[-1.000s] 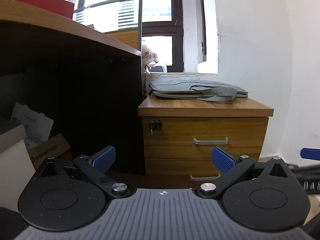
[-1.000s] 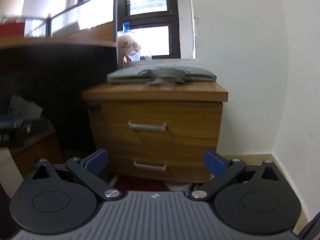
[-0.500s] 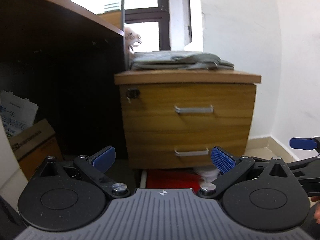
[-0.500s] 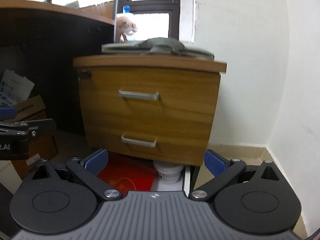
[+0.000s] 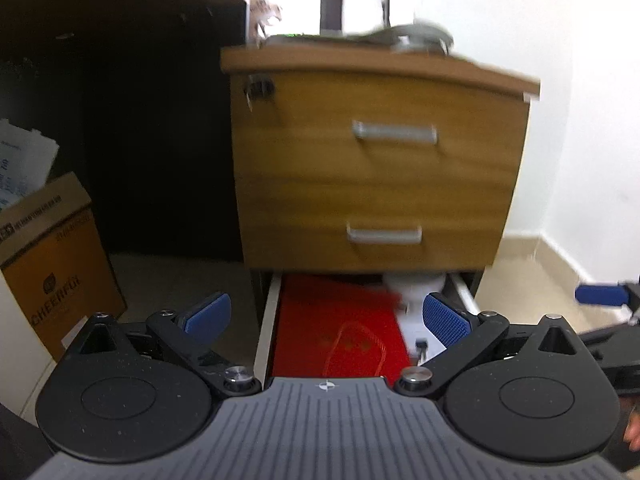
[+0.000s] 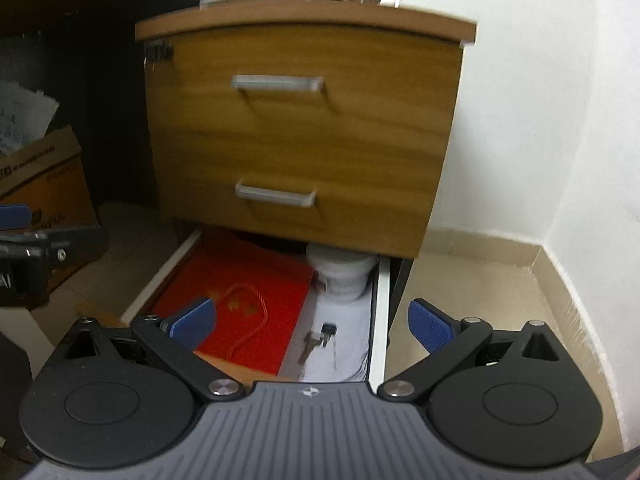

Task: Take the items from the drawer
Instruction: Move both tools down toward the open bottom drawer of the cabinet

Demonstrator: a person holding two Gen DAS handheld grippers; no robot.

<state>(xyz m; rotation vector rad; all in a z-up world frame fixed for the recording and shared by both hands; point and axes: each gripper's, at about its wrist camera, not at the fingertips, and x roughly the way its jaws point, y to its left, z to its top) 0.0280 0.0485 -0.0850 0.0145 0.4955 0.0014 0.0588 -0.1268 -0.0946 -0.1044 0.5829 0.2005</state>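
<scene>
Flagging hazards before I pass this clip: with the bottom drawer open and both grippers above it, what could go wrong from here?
1. The white tub sits at the back, partly under the closed drawer front; lifting it straight up could knock that front.
2. The keys lie flat and small on white paper; fingers may pinch the paper or miss.
3. The cord on the red folder could snag a finger of the right gripper.

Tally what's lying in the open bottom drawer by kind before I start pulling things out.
Red folder with gold cord: 1
White tub: 1
Key bunch: 1
White sheet under the keys: 1
Total: 4 visible; the back of the drawer is hidden under the cabinet.
</scene>
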